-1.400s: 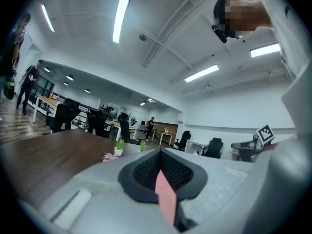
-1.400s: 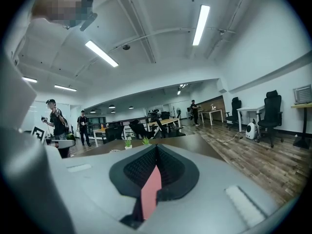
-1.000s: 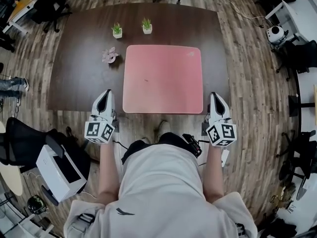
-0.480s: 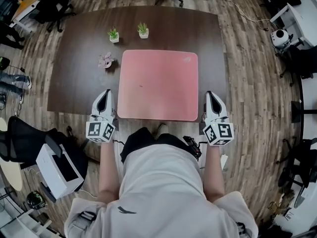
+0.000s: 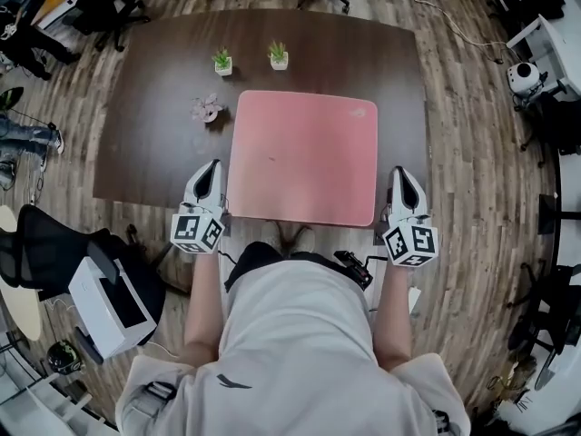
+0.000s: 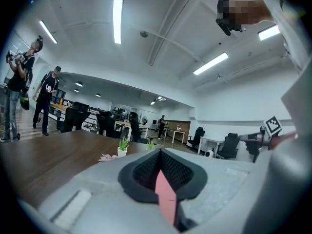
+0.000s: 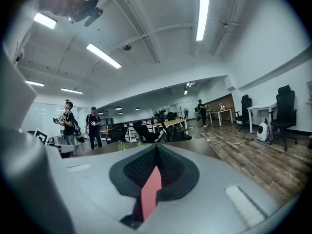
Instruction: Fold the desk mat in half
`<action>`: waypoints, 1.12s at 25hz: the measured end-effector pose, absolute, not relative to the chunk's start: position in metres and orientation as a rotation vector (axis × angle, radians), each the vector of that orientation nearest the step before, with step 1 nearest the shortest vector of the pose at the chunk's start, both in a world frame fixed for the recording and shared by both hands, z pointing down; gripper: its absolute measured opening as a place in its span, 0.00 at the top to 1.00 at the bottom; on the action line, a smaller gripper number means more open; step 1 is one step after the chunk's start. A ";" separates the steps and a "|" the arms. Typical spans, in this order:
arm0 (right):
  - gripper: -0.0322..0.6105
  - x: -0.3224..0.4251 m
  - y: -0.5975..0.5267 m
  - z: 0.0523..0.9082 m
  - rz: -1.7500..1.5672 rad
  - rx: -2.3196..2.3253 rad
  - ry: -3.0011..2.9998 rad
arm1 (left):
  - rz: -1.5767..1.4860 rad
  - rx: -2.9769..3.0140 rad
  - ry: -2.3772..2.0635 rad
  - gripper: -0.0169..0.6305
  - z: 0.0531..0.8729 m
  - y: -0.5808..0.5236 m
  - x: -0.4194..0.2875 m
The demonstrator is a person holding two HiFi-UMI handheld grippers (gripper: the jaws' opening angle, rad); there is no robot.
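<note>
A pink desk mat (image 5: 304,157) lies flat on the dark brown table (image 5: 145,134), its front edge at the table's front edge. My left gripper (image 5: 211,167) sits just left of the mat's front left corner, jaws together. My right gripper (image 5: 400,173) hovers a little right of the mat's front right corner, also closed. In the left gripper view the left gripper (image 6: 160,153) shows a thin pink sliver in the slit of its shut jaws. The right gripper (image 7: 156,148) shows the same in its own view. What that sliver is I cannot tell.
Two small potted plants (image 5: 222,60) (image 5: 279,54) and a pink flower ornament (image 5: 206,108) stand behind and left of the mat. Office chairs (image 5: 109,3) ring the table. A white box (image 5: 113,307) sits on the floor at my left. People (image 6: 46,99) stand far off.
My left gripper has come slightly rightward, closer to the mat's front left corner. The right gripper keeps its distance from the mat. The mat has stayed flat.
</note>
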State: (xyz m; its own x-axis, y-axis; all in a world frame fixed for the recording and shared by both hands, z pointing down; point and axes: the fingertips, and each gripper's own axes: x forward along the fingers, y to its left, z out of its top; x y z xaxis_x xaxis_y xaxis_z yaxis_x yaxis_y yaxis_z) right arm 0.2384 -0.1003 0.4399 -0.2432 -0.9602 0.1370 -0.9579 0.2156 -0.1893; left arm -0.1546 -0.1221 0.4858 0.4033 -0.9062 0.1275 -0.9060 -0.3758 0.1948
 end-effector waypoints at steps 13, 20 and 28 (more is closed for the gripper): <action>0.95 0.236 -0.094 0.449 -0.385 -1.993 2.421 | 0.072 2.426 -1.518 0.97 0.510 -0.135 -0.156; 0.95 0.237 -0.099 0.447 -0.371 -2.003 2.421 | 0.115 2.417 -1.513 0.97 0.526 -0.142 -0.158; 0.95 0.236 -0.097 0.453 -0.401 -2.015 2.421 | 0.320 2.327 -1.493 0.97 0.576 -0.145 -0.158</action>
State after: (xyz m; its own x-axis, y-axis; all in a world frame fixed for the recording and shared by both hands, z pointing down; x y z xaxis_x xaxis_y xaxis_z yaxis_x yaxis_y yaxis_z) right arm 0.2360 -0.0972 0.4528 -0.1941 -0.9632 0.1861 -0.9718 0.1628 -0.1708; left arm -0.1581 -0.1447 0.5764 0.4171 -0.8282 0.3742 -0.9089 -0.3791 0.1740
